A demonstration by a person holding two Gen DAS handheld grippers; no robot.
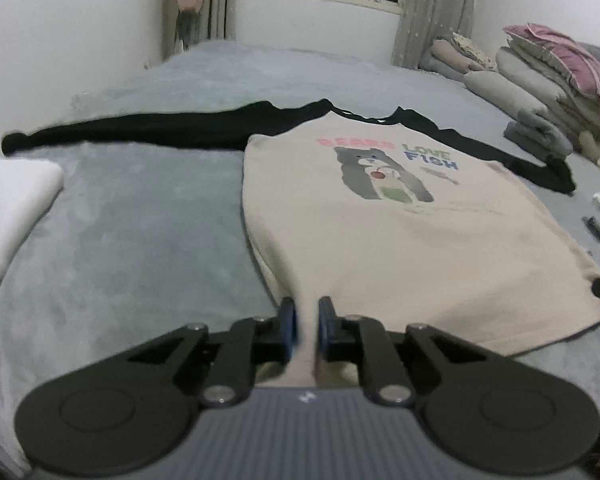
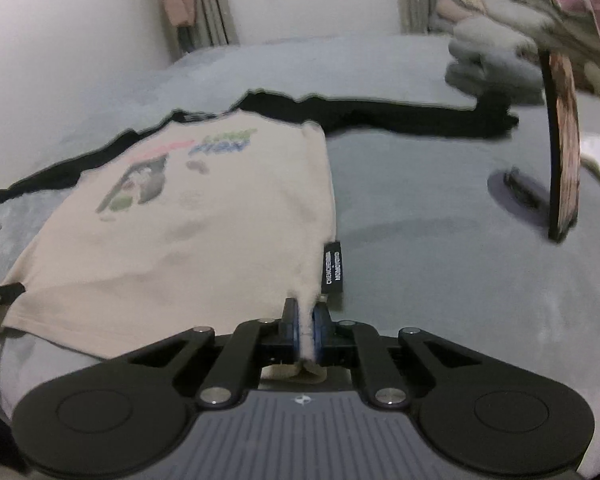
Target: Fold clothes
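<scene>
1. Left wrist view: the beige shirt (image 1: 380,232) with black sleeves lies flat on the grey bed (image 1: 140,208), its bear print facing up. The left gripper (image 1: 307,322) pinches the near hem, with cloth between its blue pads. A folded white cloth (image 1: 12,200) lies at the left.

2. Right wrist view: the right gripper (image 2: 307,324) is clamped on the shirt's (image 2: 204,220) other hem corner, beside a black label (image 2: 333,268). A pile of bedding (image 2: 500,52) sits far right.

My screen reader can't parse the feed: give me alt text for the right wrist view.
The right gripper is shut on the hem corner of a beige shirt with black sleeves, spread flat on a grey bed. A black label hangs at the shirt's side seam just beyond the fingers.
</scene>
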